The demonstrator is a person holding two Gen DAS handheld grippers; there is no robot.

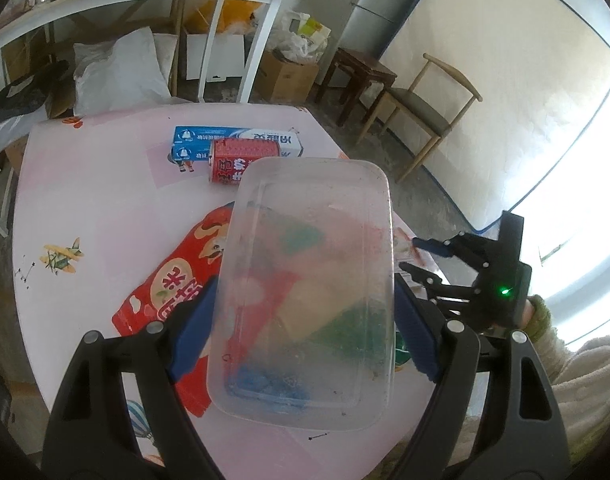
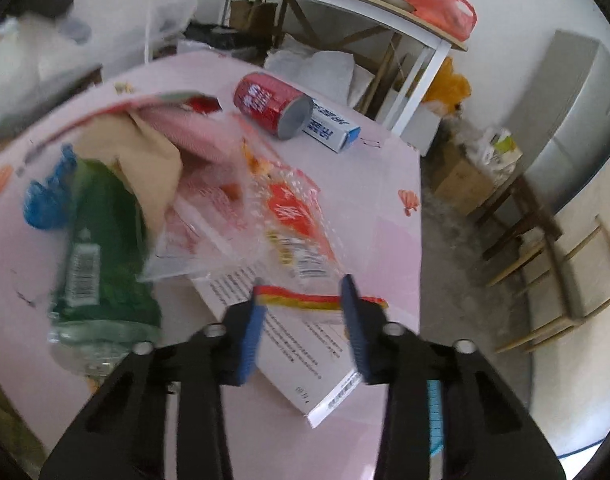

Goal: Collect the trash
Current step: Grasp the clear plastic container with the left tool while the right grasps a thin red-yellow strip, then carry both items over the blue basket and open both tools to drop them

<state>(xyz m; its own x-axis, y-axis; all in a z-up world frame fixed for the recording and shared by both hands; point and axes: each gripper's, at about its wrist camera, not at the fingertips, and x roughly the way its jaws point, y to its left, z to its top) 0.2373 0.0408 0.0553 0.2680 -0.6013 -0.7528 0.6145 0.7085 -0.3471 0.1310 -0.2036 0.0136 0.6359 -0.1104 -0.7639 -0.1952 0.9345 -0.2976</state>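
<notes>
Two grippers worked over a pink table strewn with trash. The left gripper had its blue pads pressed against the long sides of a clear plastic container, holding it above the table with its base toward the camera. Judged from its thin translucent walls, the container was light and flexible; a grip across the side walls near the rim, where the plastic is stiffest, seemed safest, since heavy squeezing could buckle it.

The right gripper hovered with jaws spread and nothing between them, over a white printed box and near a crinkled clear wrapper. The wrapper appeared soft and slippery, best pinched at a bunched edge.

The left wrist view alone showed the container base, a red snack bag lying under it, and the right gripper seen from the side. Only smeared colours showed through the plastic there. The right wrist view revealed a green bottle, a tan paper piece and a blue item; blur prevented telling whether they sat inside the container. Both views showed a red can on its side touching a blue-and-white carton.
</notes>
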